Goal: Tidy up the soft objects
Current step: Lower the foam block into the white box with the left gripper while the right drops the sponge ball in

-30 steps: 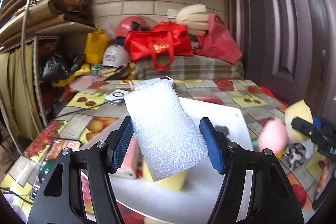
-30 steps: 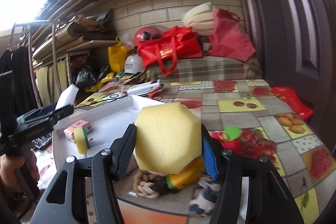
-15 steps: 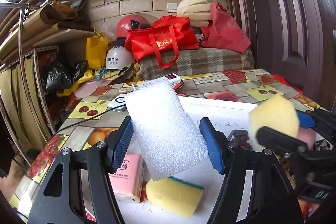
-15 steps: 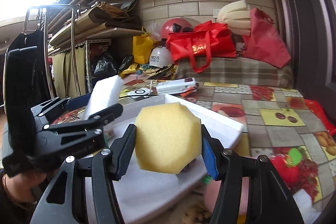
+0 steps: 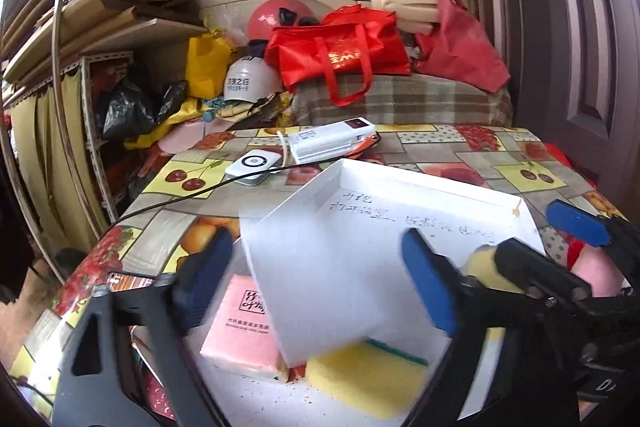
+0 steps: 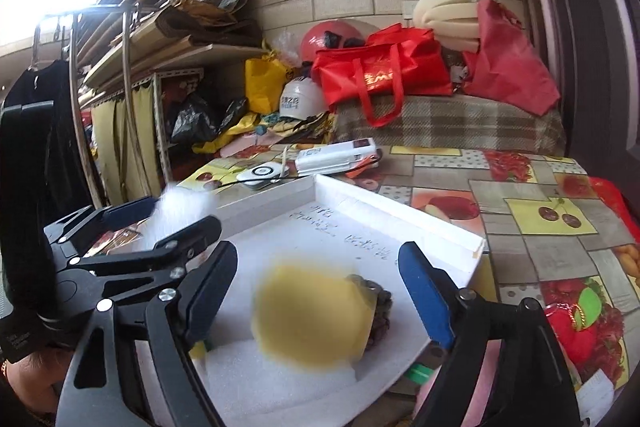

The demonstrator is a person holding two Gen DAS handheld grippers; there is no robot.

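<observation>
Both sets of fingers opening over the white tray (image 5: 516,205), white foam block (image 5: 320,275) and yellow sponge (image 6: 312,315) loose between; keep spreading, then withdraw level.

Daylight floods in from the upper left, blown out to white glare in the right wrist view. Strong fisheye bending darkens the corners. The white foam block (image 5: 320,275) and yellow sponge (image 6: 312,315) are motion-blurred.

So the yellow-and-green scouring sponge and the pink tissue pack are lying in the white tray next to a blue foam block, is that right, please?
Nearly. The foam block is white, not blue, as the left wrist view shows. The scouring sponge and pink tissue pack do lie in the white tray beside it.
</observation>
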